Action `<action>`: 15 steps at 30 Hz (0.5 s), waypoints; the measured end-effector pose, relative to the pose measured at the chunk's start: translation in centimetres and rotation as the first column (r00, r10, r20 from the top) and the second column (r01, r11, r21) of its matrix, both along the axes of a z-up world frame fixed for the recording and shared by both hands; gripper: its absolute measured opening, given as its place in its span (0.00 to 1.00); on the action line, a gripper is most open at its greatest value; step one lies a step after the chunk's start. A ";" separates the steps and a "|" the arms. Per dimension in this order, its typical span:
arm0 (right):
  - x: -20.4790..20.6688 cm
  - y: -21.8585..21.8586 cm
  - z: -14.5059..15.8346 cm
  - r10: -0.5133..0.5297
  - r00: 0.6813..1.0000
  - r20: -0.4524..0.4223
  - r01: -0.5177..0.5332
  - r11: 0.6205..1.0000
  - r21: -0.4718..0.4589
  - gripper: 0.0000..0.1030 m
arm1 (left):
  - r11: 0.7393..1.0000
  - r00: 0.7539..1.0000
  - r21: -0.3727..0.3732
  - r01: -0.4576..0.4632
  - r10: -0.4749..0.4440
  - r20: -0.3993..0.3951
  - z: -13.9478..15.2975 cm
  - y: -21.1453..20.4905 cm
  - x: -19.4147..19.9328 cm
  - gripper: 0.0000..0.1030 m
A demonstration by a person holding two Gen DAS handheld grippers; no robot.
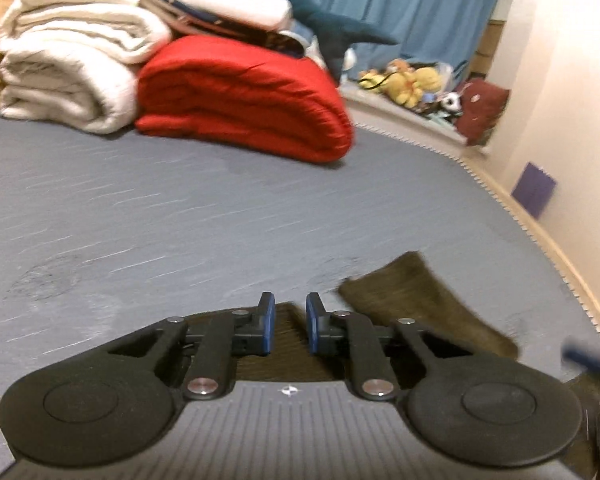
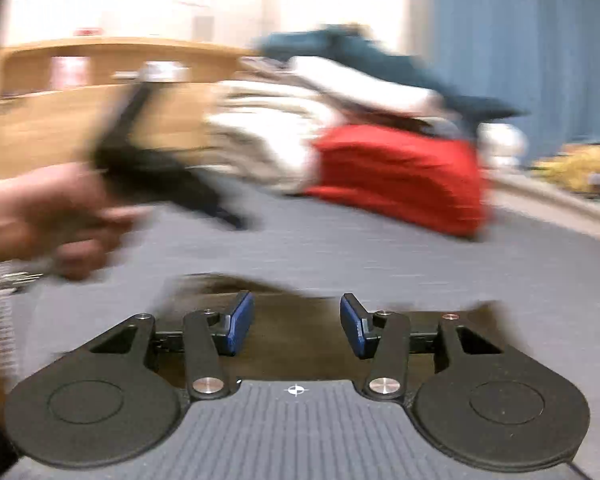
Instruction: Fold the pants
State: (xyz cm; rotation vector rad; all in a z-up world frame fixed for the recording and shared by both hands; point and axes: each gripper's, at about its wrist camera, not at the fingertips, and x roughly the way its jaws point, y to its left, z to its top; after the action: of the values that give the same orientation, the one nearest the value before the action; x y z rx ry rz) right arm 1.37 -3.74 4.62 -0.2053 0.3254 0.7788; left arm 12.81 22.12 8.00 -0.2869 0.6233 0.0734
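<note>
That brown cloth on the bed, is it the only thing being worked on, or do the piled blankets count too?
Part of the job:
brown pants
left gripper
right gripper

Just lying about:
red blanket
cream blanket
stuffed toys
bed

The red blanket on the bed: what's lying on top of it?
Folded white bedding and a dark teal cloth overlap the red blanket. Anything beneath that pile is hidden.

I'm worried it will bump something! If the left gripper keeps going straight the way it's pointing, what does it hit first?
Probably the grey mattress. The left gripper tilts downward, with brown pants just below it, to the right. The red blanket lies farther ahead; depth is hard to judge.
</note>
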 end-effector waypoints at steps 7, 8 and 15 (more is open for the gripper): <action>13.9 -10.8 -2.7 -0.411 0.898 -0.156 0.416 0.909 -0.002 0.49 | 0.997 0.997 -0.019 0.077 -0.077 -0.004 0.5 -5.8 0.9 0.18; 15.6 -12.3 -4.1 -0.445 0.870 -0.213 0.455 0.891 -0.002 0.49 | 0.996 0.996 -0.010 0.089 -0.089 -0.006 0.3 -6.5 0.9 0.18; 22.8 -17.7 -10.6 -0.468 0.797 -0.382 0.521 0.852 0.043 0.50 | 0.993 0.991 0.009 0.118 -0.117 -0.058 -1.4 -7.8 2.4 0.19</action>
State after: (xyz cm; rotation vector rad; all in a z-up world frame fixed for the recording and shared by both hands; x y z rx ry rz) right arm 24.13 -21.46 -5.99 0.1683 0.6388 0.3046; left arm 15.16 14.30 6.58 -0.2361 0.6949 -0.0277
